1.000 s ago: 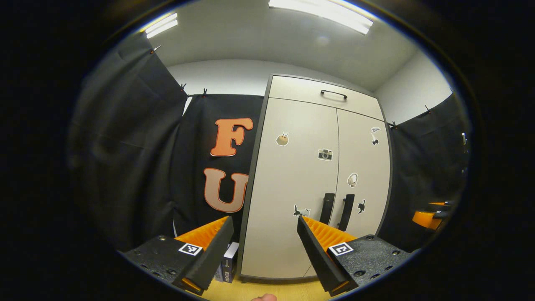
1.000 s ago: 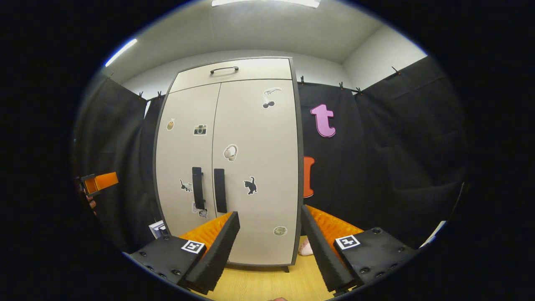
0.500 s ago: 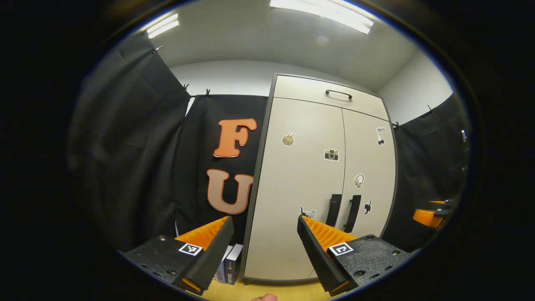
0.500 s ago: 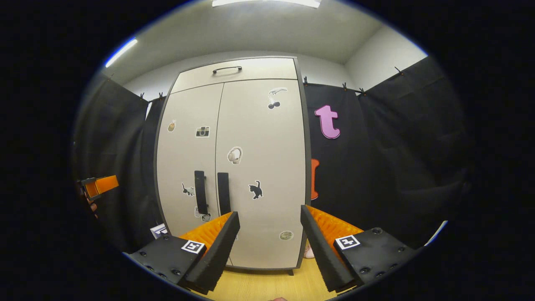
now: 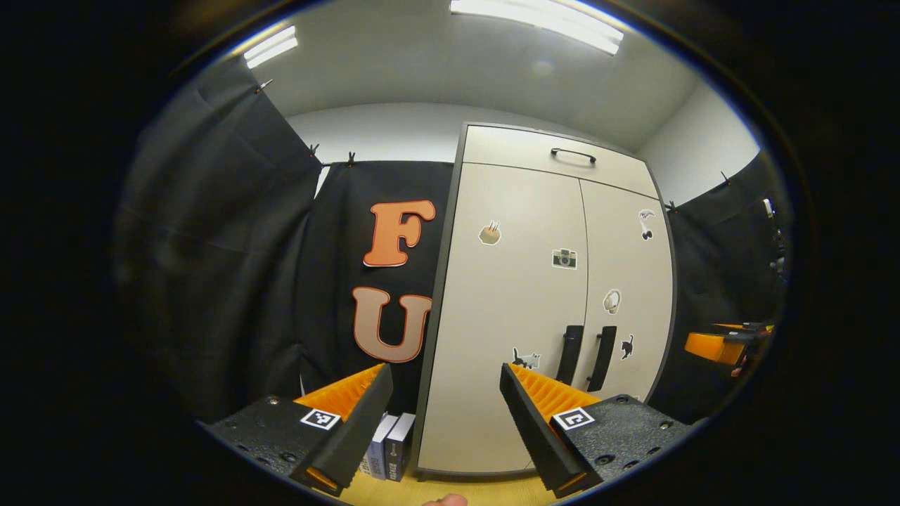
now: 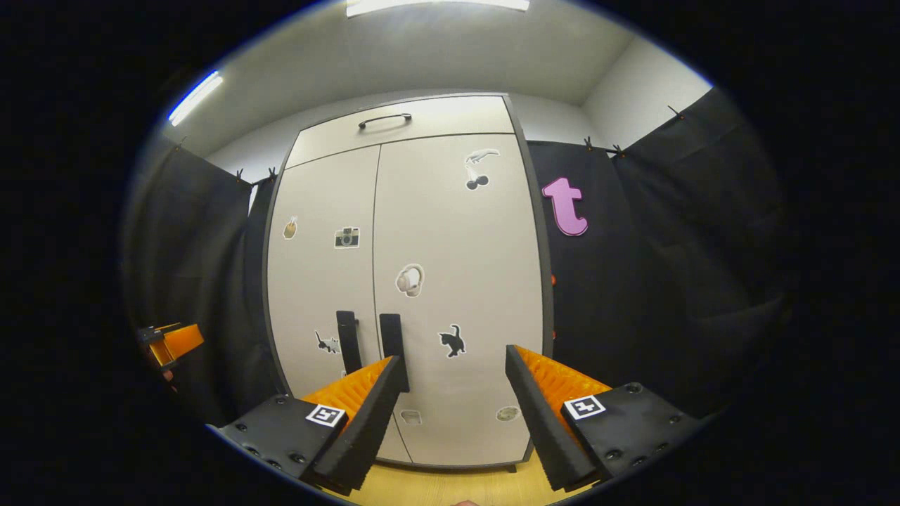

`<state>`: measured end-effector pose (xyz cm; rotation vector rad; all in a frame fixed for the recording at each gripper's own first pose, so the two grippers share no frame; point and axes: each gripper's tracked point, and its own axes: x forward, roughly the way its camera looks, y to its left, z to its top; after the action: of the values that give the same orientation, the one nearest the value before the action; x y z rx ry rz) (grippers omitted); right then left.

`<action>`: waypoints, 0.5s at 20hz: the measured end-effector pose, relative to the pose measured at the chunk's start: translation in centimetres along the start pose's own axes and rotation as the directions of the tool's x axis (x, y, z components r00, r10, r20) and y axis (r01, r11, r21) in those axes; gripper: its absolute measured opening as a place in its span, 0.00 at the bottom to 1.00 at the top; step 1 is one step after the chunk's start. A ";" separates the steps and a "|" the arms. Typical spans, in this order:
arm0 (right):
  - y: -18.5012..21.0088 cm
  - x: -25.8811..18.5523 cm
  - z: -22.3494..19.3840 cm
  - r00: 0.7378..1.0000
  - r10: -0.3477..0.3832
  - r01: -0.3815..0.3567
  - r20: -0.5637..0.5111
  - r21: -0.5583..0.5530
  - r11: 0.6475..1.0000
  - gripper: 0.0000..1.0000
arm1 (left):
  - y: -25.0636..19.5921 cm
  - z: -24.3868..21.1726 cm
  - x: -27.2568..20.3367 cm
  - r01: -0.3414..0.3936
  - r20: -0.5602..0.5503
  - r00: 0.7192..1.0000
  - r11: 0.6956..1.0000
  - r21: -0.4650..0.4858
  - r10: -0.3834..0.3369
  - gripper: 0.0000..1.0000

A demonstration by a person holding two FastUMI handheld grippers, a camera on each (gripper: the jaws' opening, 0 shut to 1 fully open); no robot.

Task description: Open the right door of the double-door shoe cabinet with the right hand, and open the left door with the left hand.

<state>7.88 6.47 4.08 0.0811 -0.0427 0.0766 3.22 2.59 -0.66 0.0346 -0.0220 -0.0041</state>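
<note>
Beige shoe cabinet with both sticker-dotted doors closed, left claw and right claw both spread, unladen.

Black cloth hangs as the booth's wall on both sides, clipped at its top edge with small clips. Behind and above it rises a plain white wall, meeting a second white wall at the far right corner. The ceiling is pale grey, with long strip lights glowing along it. The floor is light wood. A few books stand upright on it at the near left, against the cloth.
</note>
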 end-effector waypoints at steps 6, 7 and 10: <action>4.5 7.0 -0.3 0.997 0.074 -0.074 -0.025 -0.030 0.997 0.98 | 1.2 -1.3 -0.4 -0.033 -0.029 0.999 0.999 0.004 0.033 0.95; 4.9 8.2 -0.5 0.997 0.071 -0.072 -0.035 -0.039 0.997 0.98 | 1.4 -1.5 -0.5 -0.038 -0.035 0.999 0.999 0.004 0.038 0.95; 5.4 11.3 -1.5 0.998 0.044 -0.047 -0.052 -0.062 0.997 0.98 | 2.4 -1.4 -1.0 -0.062 -0.034 0.997 0.998 0.008 0.062 0.94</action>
<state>18.78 12.77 3.50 0.0148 0.0038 0.1230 2.23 4.99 -2.02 0.0409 0.0111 0.0586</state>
